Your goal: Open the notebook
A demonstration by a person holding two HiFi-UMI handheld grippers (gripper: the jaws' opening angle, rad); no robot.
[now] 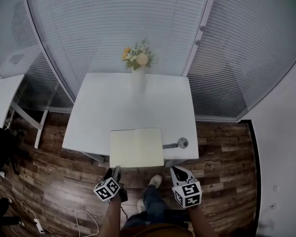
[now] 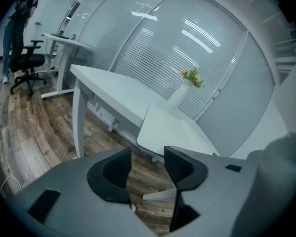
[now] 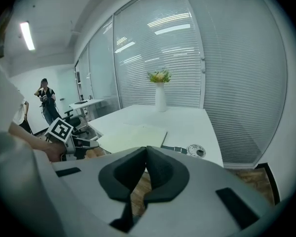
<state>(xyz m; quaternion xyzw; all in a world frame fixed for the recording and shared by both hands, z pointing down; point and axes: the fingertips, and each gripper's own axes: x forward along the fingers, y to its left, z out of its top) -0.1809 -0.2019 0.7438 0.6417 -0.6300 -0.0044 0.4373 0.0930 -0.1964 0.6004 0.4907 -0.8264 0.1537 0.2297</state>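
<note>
Office, glass partitions with blinds (image 1: 113,28), white desks (image 1: 113,102), black swivel chair (image 2: 27,63), wood floor (image 1: 64,181)

Lower centre of the head view: blue jeans (image 1: 150,201), pale shoes (image 1: 155,180), and a strip of rust-brown top (image 1: 148,230) along the bottom edge. Bare forearms (image 1: 111,218) on either side.

Just left of centre, left gripper (image 1: 116,171): dark and narrow, topped by a white left cube (image 1: 107,189) printed with black square markers. To the right, right gripper (image 1: 179,172): white nose with black edging, same kind of right cube (image 1: 188,194) behind it.

Across the lower half of each gripper view: smooth grey moulded shell (image 2: 64,181). Black scooped pads (image 2: 180,167), finely ribbed on the inner faces. Dark rectangular slots (image 3: 237,201) sunk into the grey on both sides.
</note>
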